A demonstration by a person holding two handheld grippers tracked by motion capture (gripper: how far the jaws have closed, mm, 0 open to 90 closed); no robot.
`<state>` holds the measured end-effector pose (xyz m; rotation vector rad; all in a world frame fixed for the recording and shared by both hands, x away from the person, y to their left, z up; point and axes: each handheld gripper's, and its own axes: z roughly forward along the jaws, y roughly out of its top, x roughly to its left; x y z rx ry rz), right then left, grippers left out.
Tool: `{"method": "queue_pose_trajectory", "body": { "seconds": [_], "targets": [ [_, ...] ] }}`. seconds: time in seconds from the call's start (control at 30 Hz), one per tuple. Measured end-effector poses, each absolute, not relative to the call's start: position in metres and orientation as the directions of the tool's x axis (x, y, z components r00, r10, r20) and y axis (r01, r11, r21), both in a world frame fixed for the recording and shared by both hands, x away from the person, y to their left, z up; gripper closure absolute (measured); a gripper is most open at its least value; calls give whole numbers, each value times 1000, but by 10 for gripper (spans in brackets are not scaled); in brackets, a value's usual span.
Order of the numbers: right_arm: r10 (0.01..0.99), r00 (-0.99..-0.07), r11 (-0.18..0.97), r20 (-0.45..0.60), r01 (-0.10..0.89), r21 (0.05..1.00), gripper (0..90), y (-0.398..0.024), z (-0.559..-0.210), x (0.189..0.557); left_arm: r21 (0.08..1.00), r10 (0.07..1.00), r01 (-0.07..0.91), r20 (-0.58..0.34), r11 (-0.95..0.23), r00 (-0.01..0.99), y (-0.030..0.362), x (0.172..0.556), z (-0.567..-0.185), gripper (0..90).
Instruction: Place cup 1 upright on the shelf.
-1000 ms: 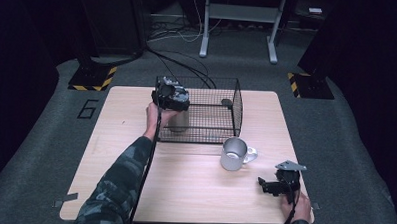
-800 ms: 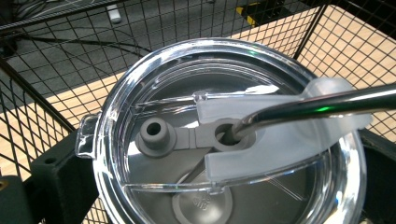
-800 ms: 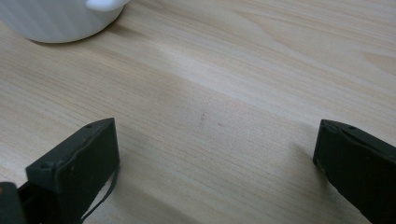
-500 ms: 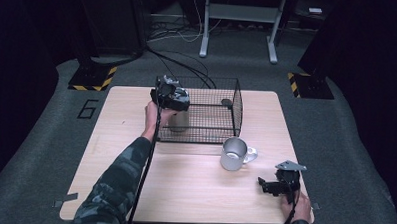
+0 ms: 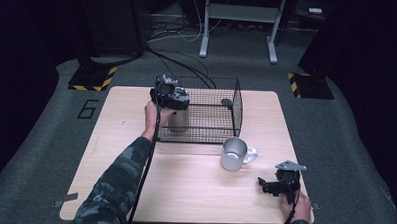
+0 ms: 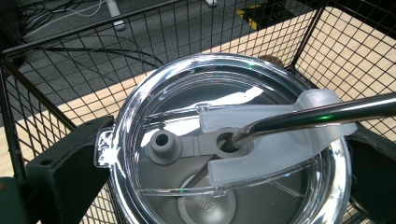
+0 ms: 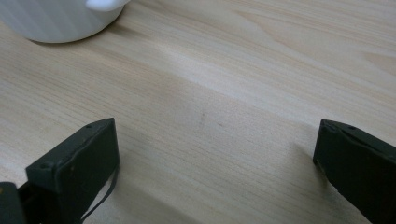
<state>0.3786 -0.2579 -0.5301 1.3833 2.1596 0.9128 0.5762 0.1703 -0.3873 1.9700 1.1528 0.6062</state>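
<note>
Now the left gripper [image 5: 174, 102] clamps the lidded tumbler [image 6: 229, 149] in the wire basket's [image 5: 221, 125] near-left corner, so lift straight up clear of the mesh, minding the metal straw [image 6: 322, 114], while the right gripper [image 5: 276, 187] rests spread near the table's near-right corner.

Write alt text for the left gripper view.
A steel tumbler's clear lid, seen from above, with a metal straw through its hole, sits between the left gripper's black jaws. A black wire basket surrounds it on a wooden table.
</note>
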Motion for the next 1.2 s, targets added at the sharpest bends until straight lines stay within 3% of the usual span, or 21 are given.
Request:
{"method": "queue_pose_trajectory", "body": {
  "seconds": [0.67, 1.2],
  "targets": [
    [908, -420, 291, 3, 635, 716, 0, -258, -530, 379, 857, 873, 429, 47, -286, 486, 180, 547, -345, 1],
    [904, -427, 299, -3, 629, 718, 0, -258, -530, 379, 860, 840, 404, 49, -310, 541, 198, 497, -344, 1]
  ]
}}
